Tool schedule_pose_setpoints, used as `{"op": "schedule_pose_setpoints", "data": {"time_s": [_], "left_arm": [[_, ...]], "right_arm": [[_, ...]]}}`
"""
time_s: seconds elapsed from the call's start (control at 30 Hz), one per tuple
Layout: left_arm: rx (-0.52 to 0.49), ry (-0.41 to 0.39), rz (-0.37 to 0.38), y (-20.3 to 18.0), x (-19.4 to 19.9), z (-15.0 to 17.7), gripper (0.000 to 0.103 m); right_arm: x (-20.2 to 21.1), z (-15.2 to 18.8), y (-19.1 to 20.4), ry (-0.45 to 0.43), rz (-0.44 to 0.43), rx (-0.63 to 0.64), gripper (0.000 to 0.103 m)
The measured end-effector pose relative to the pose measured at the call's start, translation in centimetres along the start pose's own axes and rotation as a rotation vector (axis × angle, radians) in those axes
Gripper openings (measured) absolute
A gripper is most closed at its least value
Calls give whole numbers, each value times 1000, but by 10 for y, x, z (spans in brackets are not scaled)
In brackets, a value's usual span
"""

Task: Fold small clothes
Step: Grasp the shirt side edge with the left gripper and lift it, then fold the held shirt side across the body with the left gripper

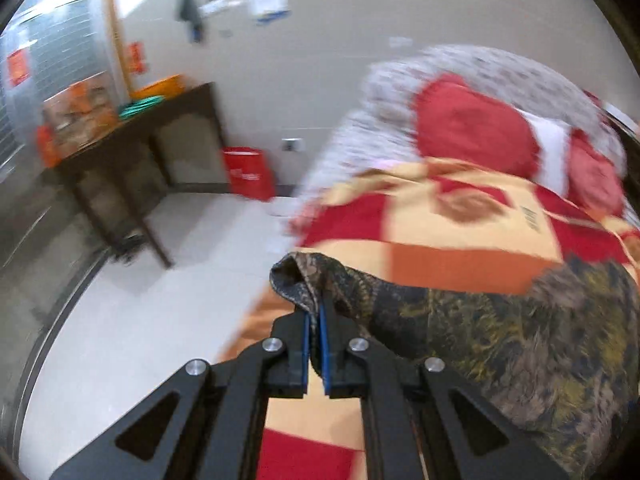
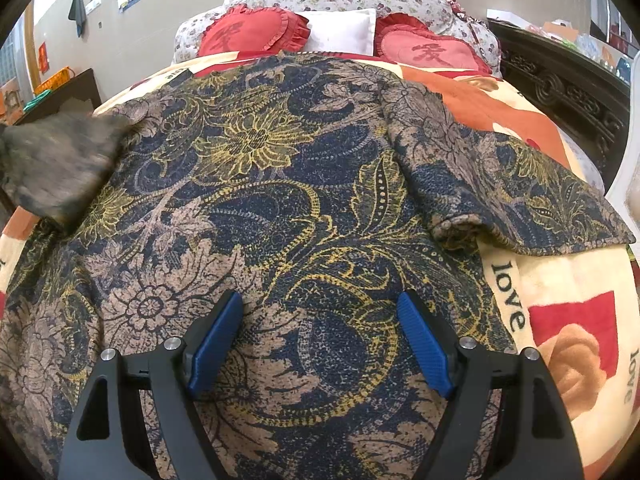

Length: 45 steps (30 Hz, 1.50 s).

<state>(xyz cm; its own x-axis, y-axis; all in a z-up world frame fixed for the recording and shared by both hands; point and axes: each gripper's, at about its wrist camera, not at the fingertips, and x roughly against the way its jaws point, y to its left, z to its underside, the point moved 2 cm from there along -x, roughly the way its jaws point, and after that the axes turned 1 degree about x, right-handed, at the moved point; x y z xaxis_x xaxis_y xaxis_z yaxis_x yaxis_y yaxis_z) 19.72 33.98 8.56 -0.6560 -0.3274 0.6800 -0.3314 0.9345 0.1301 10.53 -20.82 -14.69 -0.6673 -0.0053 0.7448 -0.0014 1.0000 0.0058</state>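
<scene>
A dark floral garment, navy with gold and tan flowers, lies spread over the bed. Its right sleeve rests flat on the blanket. My left gripper is shut on the left sleeve end and holds it lifted off the bed; the same raised sleeve is a blurred flap at the left edge of the right wrist view. My right gripper hovers open low over the garment's lower middle, its blue pads wide apart with only flat cloth beneath them.
A red, cream and orange blanket covers the bed. Heart-shaped red cushions and a white pillow lie at the head. A dark wooden table and a red bag stand on the pale floor at left. A carved dark cabinet is at right.
</scene>
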Motion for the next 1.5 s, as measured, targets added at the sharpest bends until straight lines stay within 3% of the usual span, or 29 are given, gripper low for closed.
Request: {"op": "schedule_pose_setpoints", "data": {"time_s": [0.1,0.27,0.43,0.6,0.83,0.9,0.97,1.1,1.23,1.33,1.5], "left_arm": [[70,11,-72,48,-3,-6,4],[127,12,-145,91,-6,-7,4],[151,-3,-140,104,1,-6,4],[92,-21,17,45,9,10,4],[63,15,377,-101,14,62,4],[48,49,443,-143,11,80,4],[29,94,496,-183,2,100,4],[7,170,533,-243,-23,131,9],[49,215,593,-255,-43,144,36],[56,203,643,-243,-31,150,54],[69,154,584,-214,-3,183,58]], "right_arm": [[0,0,0,1,3,2,83],[-1,0,0,1,2,2,83],[-1,0,0,2,4,3,84],[-3,1,0,14,1,3,85],[-3,-3,1,51,-4,12,87],[-1,-9,3,101,-1,28,85],[6,-20,4,114,-6,9,76],[37,-62,23,-6,-103,-17,75],[31,-86,63,-22,-253,48,75],[7,-96,99,-3,-372,83,75],[-35,-101,148,53,-499,100,75]]}}
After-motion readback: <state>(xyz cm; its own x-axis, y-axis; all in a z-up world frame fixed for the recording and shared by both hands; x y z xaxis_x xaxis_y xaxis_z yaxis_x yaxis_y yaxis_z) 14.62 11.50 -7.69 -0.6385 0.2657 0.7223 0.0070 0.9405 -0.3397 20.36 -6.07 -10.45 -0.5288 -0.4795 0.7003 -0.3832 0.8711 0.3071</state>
